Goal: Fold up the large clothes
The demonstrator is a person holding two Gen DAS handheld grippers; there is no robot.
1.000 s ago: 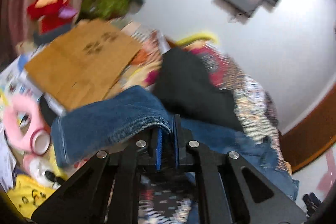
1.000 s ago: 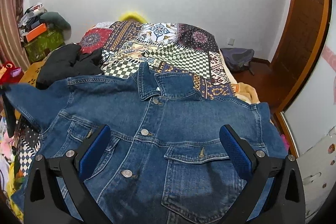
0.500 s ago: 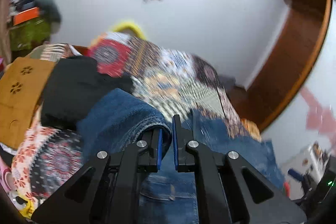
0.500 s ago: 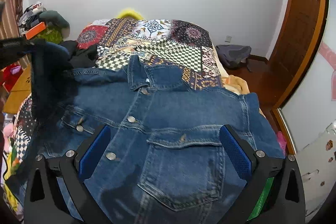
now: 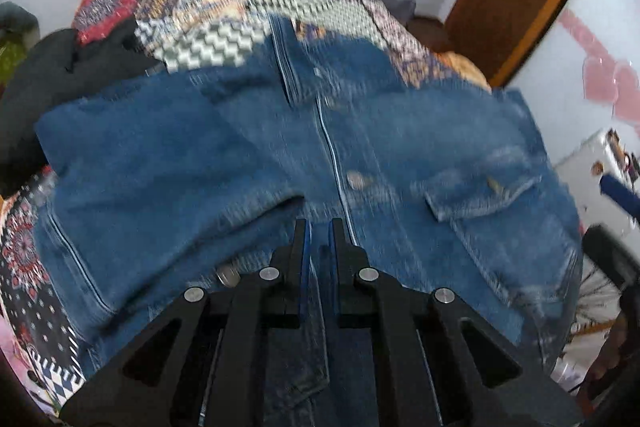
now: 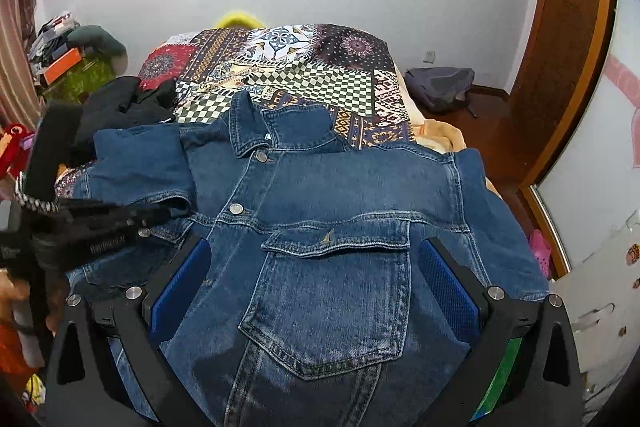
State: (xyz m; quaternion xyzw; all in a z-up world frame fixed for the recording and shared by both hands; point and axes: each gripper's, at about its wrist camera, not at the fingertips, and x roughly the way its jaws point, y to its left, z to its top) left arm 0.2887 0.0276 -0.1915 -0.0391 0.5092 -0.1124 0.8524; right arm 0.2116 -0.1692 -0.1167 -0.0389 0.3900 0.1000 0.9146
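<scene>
A blue denim jacket [image 6: 328, 211] lies front up on the patchwork bedspread [image 6: 304, 67], collar toward the far end. Its left sleeve [image 6: 136, 163] is folded across onto the chest. My left gripper [image 5: 318, 227] is shut on the end of that sleeve, low over the jacket's button line [image 5: 336, 163]; it also shows in the right wrist view [image 6: 160, 213] at the left. My right gripper [image 6: 314, 271] is open and empty, jaws wide apart above the jacket's chest pocket [image 6: 332, 291].
A black garment [image 6: 120, 107] lies on the bed to the left of the jacket. Boxes and toys [image 6: 64, 59] are piled at the far left. A grey bag [image 6: 440, 87] lies on the floor right of the bed, near a wooden door [image 6: 560, 39].
My left gripper has carried the sleeve from the far left over onto the jacket's front and lowered it. My right gripper stayed open and shifted slightly nearer the chest pocket.
</scene>
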